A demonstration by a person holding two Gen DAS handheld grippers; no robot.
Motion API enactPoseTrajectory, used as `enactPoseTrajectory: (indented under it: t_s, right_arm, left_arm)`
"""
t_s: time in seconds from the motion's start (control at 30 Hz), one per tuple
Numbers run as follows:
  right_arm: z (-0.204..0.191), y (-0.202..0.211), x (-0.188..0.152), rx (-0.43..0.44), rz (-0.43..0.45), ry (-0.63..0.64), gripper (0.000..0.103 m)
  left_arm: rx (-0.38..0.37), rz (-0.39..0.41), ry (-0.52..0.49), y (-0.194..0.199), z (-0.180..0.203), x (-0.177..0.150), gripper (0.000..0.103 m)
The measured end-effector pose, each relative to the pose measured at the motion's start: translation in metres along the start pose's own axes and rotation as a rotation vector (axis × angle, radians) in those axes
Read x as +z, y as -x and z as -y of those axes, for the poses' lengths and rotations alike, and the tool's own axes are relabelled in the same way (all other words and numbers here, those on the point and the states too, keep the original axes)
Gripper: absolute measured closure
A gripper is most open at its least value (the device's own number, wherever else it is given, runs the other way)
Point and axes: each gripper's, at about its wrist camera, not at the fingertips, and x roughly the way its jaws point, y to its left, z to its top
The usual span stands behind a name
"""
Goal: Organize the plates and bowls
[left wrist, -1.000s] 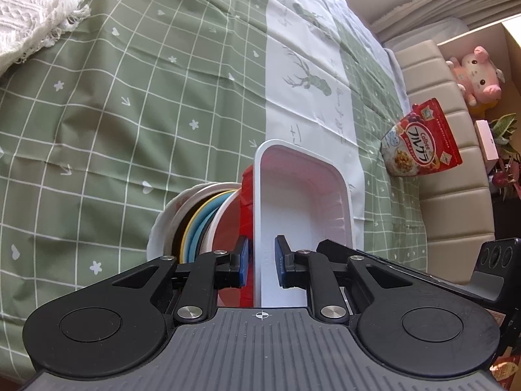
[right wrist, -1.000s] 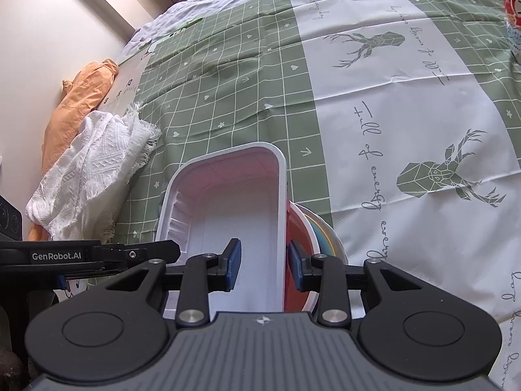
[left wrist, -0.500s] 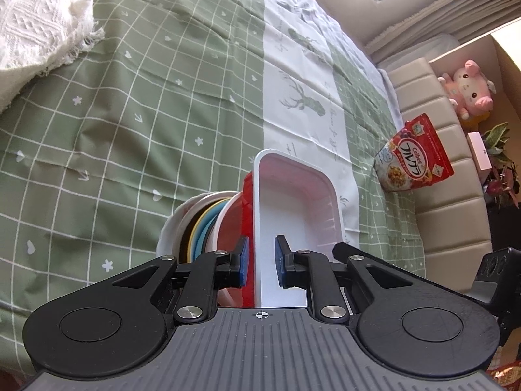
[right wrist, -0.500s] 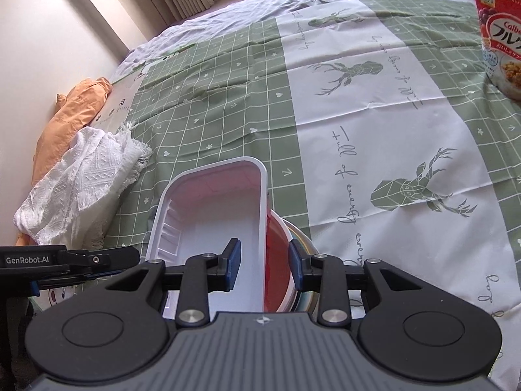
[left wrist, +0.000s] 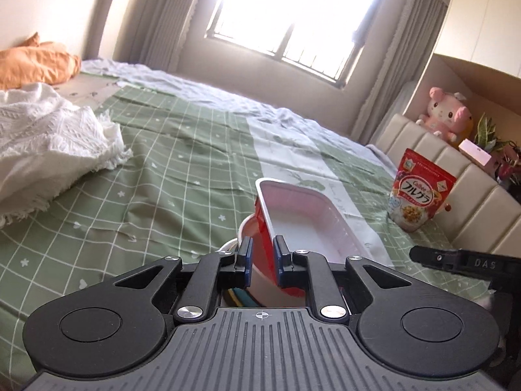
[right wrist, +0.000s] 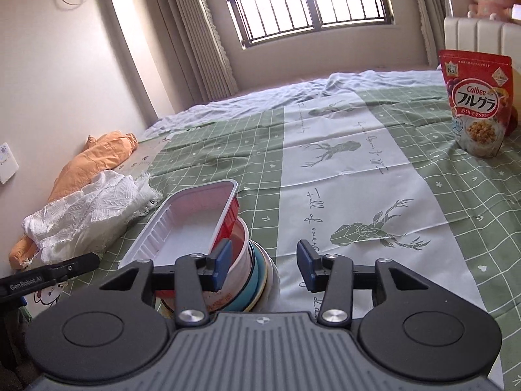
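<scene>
Both cameras have tipped way up compared with 0.5 s ago: back then they looked almost straight down at the cloth, now the window and curtains fill the top of both views. Biggest change is the right gripper point(right wrist: 264, 268). It was narrow around the tray's right wall before, and now its jaws are spread wide with nothing between them; its left pad sits just beside the red outer wall of the rectangular tray point(right wrist: 192, 224), but I can't tell if it touches.

Left gripper point(left wrist: 262, 258) hasn't let go. Its jaws are still pinched narrow on the tray's point(left wrist: 302, 224) left wall, 1 pad outside on the red, 1 inside on the white.

That tray sits on top of the stack of bowls and plates point(right wrist: 250, 280), tilted a bit, and in the right view the stack is at about 7 o'clock from the middle of the frame. It all rests on the green checked cloth point(right wrist: 439, 150).

Cereal bag point(right wrist: 477, 104) stands at about 2 o'clock in the right view, well apart from the stack. White blanket point(left wrist: 49, 137) is over at 9 o'clock in the left view.
</scene>
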Motion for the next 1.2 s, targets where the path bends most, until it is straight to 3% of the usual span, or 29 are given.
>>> enactPoseTrajectory:
  t_s: [0.13, 0.3, 0.43, 0.5, 0.6, 0.7, 0.93, 1.2]
  right_arm:
    - [-0.005, 0.005, -0.044, 0.023, 0.007, 0.027, 0.052]
    - [-0.017, 0.02, -0.094, 0.029, -0.013, 0.016, 0.046]
    - [-0.023, 0.038, -0.134, 0.002, -0.012, -0.028, 0.045]
    - [-0.03, 0.044, -0.147, -0.017, -0.024, -0.026, 0.034]
    - [-0.044, 0.05, -0.165, -0.072, -0.039, 0.013, 0.032]
    - [-0.054, 0.06, -0.175, -0.101, -0.017, 0.064, 0.032]
    - [-0.057, 0.065, -0.177, -0.173, -0.015, 0.113, 0.031]
    - [-0.057, 0.057, -0.177, -0.158, -0.028, 0.124, 0.029]
  left_arm:
    - [0.09, 0.035, -0.093, 0.007, 0.024, -0.041, 0.088]
    - [-0.061, 0.057, -0.091, 0.027, 0.032, -0.081, 0.087]
    - [0.019, -0.047, -0.079, 0.039, 0.038, -0.11, 0.088]
    - [0.037, -0.05, -0.116, 0.052, 0.047, -0.123, 0.088]
    - [0.12, -0.006, -0.17, 0.073, 0.059, -0.141, 0.088]
    - [0.164, 0.045, -0.177, 0.089, 0.062, -0.153, 0.088]
    - [0.126, 0.009, -0.175, 0.082, 0.07, -0.16, 0.088]
    - [0.125, -0.011, -0.179, 0.073, 0.071, -0.166, 0.088]
